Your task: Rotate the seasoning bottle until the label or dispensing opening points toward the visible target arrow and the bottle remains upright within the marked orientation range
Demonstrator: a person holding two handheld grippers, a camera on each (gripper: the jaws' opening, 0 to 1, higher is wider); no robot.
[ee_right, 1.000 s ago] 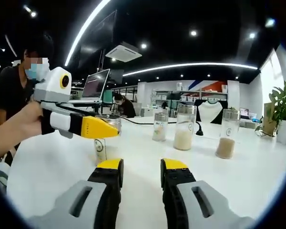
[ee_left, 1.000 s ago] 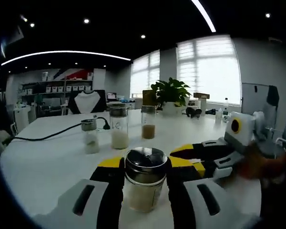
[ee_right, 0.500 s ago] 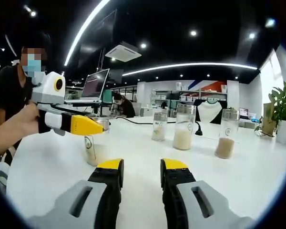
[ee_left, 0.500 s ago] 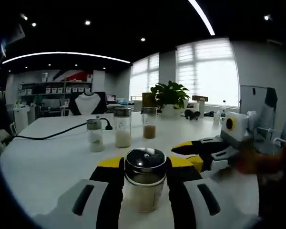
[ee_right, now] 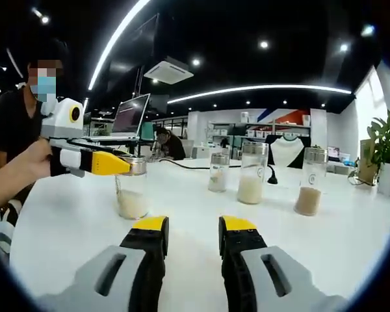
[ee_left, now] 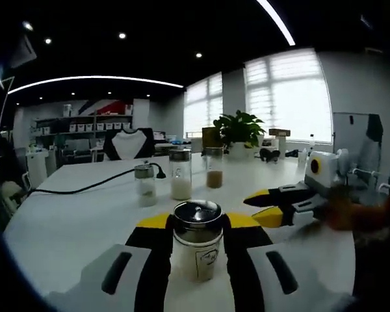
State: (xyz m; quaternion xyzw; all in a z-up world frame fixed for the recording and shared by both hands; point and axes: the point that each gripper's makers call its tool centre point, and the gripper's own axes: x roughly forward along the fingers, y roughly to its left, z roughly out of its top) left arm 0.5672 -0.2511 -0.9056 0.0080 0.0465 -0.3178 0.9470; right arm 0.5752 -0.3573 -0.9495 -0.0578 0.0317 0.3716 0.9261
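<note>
The seasoning bottle (ee_left: 198, 244) is a short clear glass jar with a shiny metal lid, holding a pale powder in its lower part; it stands upright on the white table (ee_left: 71, 221). In the left gripper view it sits right between the yellow-tipped jaws of the left gripper (ee_left: 194, 222), which close in on its sides just under the lid, though whether they press the glass or only flank it cannot be told. A small dark outline mark shows on the glass facing the camera, too small to read. In the right gripper view the same bottle (ee_right: 131, 194) stands to the left, with the left gripper (ee_right: 107, 163) reaching across it at lid height. The right gripper (ee_right: 192, 229) hovers low over bare table, its jaws spread with a clear gap and nothing between them, well apart from the bottle. Farther back stand three more jars: a small one (ee_left: 144, 184) with a little white powder, a taller one (ee_left: 181, 173) about a third full of white grains, and one (ee_left: 214, 168) with brown powder at the bottom. A black cable (ee_left: 84, 186) runs across the table behind them.
</note>
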